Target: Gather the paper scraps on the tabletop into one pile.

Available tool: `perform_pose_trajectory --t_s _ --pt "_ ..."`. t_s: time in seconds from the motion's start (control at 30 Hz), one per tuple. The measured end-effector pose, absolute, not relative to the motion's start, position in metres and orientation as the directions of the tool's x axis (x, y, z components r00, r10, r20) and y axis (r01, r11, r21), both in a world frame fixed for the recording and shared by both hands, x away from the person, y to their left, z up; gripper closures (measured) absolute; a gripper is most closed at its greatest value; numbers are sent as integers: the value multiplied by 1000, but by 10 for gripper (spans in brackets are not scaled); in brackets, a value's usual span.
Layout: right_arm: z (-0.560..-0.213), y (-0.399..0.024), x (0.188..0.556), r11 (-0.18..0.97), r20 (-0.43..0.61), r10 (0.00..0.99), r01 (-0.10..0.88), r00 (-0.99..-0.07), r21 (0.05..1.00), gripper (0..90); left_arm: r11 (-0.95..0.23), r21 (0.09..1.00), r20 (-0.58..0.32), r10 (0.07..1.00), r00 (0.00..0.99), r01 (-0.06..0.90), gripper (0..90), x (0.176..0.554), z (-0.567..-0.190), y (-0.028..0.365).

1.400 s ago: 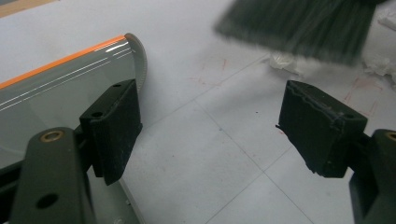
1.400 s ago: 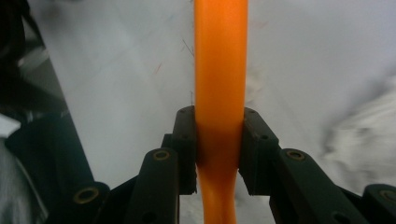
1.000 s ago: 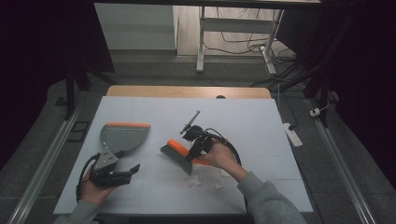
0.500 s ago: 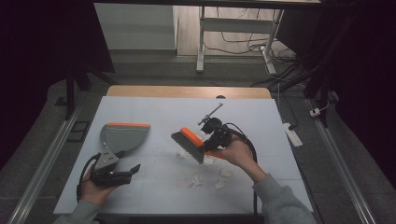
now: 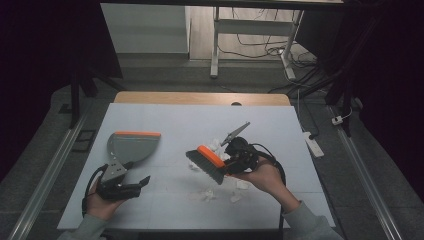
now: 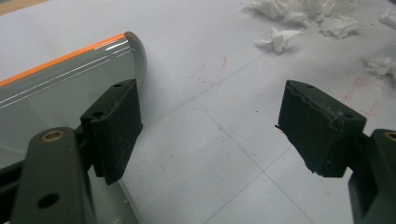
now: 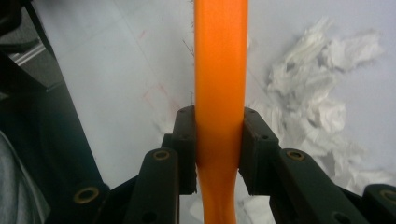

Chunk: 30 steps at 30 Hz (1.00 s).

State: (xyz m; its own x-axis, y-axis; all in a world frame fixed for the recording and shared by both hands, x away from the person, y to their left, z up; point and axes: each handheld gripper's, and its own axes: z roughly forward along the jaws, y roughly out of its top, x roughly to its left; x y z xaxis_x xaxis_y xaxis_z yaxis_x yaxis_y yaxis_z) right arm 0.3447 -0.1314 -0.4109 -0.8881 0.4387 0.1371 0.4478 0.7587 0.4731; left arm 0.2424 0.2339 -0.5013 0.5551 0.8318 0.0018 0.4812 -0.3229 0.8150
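Right tongs [image 7: 218, 135] pinch hard orange brush handle [image 7: 219, 70]; hold there. Left tongs [image 6: 210, 135] spread beside dustpan [image 6: 60, 84]. Light paper scraps [image 7: 317, 107] ahead of right tongs.

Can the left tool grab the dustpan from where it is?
Probably yes. The left tool is open, and the dustpan lies right beside one of its jaws with nothing between them. It would need a small shift sideways.

Overhead wide; 2 claw close-ups.

No readable text, labels, brands or numbers, faint red marks on table [image 6: 243, 154]
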Motion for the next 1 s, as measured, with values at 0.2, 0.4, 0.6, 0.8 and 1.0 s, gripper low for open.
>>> perform_pose_trajectory --t_s 0.2,0.4,0.6,0.8,1.0 --pt "-409 -138 332 778 136 401 415 -906 471 699 -325 812 2 832 555 484 219 244 -502 234" --pt "-422 -121 308 839 134 323 349 -937 418 699 -325 813 2 831 556 483 219 243 -502 234" --pt "-444 -89 295 916 102 244 263 -964 302 699 -327 814 5 830 558 480 219 242 -502 233" --pt "-450 -81 310 928 53 261 265 -964 262 699 -322 816 0 830 557 480 220 242 -502 234" --pt "-448 -97 344 885 -4 390 374 -921 279 699 -325 815 3 830 557 480 220 242 -502 234"
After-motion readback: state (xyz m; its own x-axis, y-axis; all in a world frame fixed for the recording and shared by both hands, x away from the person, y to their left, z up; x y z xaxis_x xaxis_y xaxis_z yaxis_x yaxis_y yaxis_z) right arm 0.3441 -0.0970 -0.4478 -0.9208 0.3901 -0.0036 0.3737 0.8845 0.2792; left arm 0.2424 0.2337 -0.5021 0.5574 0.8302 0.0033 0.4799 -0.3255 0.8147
